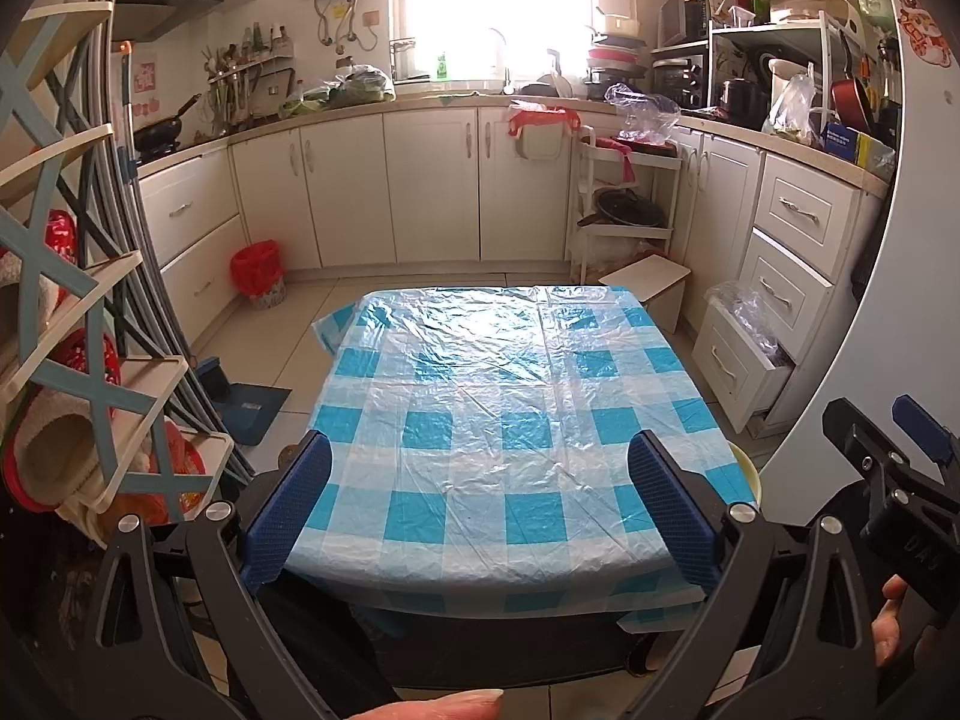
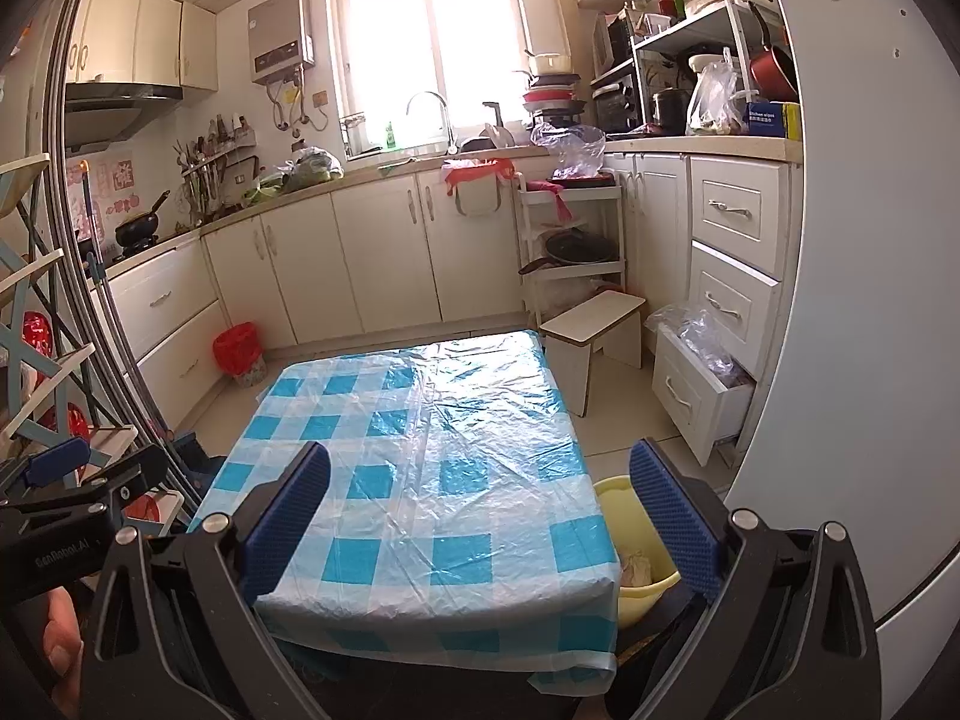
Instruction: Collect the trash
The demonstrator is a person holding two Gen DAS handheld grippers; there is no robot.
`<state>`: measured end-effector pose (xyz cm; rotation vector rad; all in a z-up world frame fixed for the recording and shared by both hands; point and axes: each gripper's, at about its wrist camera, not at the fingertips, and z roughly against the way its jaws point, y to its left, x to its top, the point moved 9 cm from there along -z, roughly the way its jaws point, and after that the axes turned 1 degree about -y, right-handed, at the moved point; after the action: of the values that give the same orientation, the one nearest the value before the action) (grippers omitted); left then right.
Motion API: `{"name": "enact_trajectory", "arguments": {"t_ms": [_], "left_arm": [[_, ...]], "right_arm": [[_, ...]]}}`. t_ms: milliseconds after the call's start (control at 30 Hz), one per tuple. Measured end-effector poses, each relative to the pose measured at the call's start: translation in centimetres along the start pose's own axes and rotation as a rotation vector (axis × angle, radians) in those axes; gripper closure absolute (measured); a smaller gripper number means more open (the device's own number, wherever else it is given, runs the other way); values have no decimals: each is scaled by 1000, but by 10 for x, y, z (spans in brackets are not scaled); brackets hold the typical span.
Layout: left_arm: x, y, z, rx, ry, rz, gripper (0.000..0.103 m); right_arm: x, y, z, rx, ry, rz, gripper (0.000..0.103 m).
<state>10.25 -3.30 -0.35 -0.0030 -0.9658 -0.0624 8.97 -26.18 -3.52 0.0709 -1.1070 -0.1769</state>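
Left wrist view: the left gripper [image 1: 480, 510] hangs spread and empty at the near edge of the checked tablecloth [image 1: 498, 420]. No trash lies on the cloth. The yellow basin [image 1: 747, 468] shows only a rim past the cloth's right edge.

Right wrist view: the right gripper [image 2: 480, 516], also spread and empty, sits nearer the yellow basin [image 2: 630, 516], which is just right of the tablecloth [image 2: 420, 450], below it (crumpled scrap [image 2: 636, 567] inside). The right hand is judged better placed.

table [image 2: 420, 450] centre | basin [image 2: 630, 510] right beside it | bin [image 2: 240, 351] far left
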Motion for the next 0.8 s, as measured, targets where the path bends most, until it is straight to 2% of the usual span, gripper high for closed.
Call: {"name": "enact_trajectory", "arguments": {"t_ms": [533,700,800], "left_arm": [[0,1,2,-17,1,9,8],[0,6,3,-61,-16,55,8],[1,10,5,-16,-40,39,8]], "right_arm": [[-1,1,0,0,0,2,7],[0,1,0,1,-3,2,7],[2,1,3,-2,-21,4,7]]}}
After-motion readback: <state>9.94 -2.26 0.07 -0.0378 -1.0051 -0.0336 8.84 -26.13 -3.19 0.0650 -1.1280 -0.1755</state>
